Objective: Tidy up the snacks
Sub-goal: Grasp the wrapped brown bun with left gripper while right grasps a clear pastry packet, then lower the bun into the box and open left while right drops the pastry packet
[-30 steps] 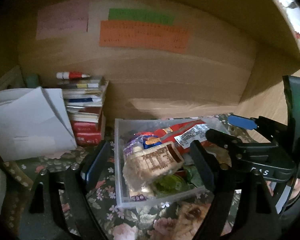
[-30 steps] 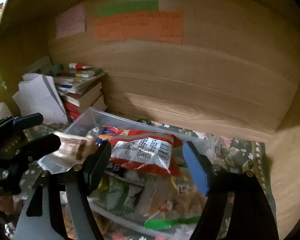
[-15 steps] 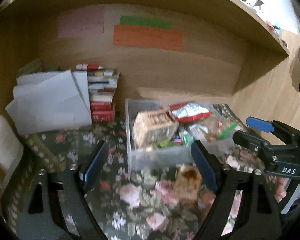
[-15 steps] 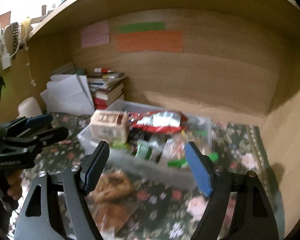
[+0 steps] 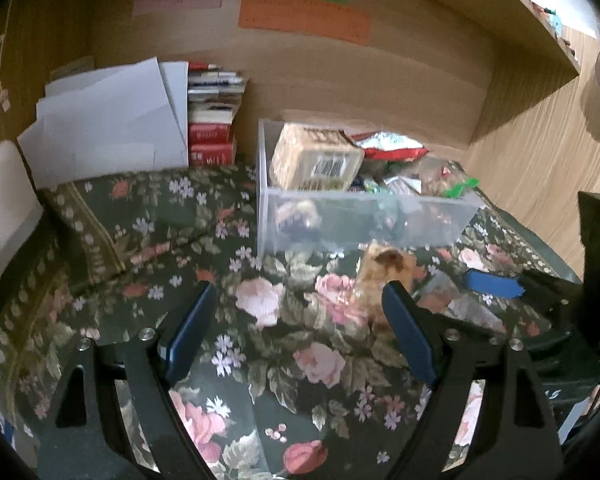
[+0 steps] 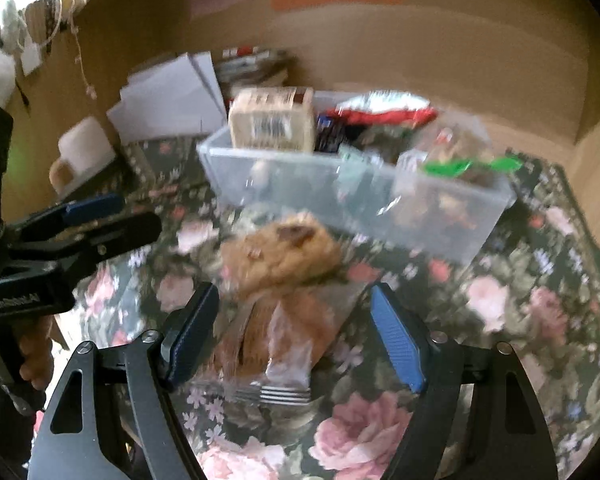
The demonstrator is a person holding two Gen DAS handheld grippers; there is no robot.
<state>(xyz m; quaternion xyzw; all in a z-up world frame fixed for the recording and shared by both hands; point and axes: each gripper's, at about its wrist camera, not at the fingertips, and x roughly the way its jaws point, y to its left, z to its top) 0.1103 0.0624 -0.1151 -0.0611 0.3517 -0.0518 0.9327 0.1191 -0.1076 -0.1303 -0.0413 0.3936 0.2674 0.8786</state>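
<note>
Two wrapped cookies (image 6: 278,280) lie between my spread right hand-held gripper (image 6: 294,330); snack bin (image 6: 352,196) at twelve o'clock, labels blurred.

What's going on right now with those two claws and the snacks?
Both open: left gripper empty, right gripper around wrapped cookies, not pinching. Snack bin full behind. Nothing in the way.

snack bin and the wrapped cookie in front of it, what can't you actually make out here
- Right wrist view: motion blur smears every label in the snack bin.
- Left wrist view: the beige packet hides what lies behind it.
- Left wrist view: the left tongs' right finger covers part of the wrapped cookie.
</note>
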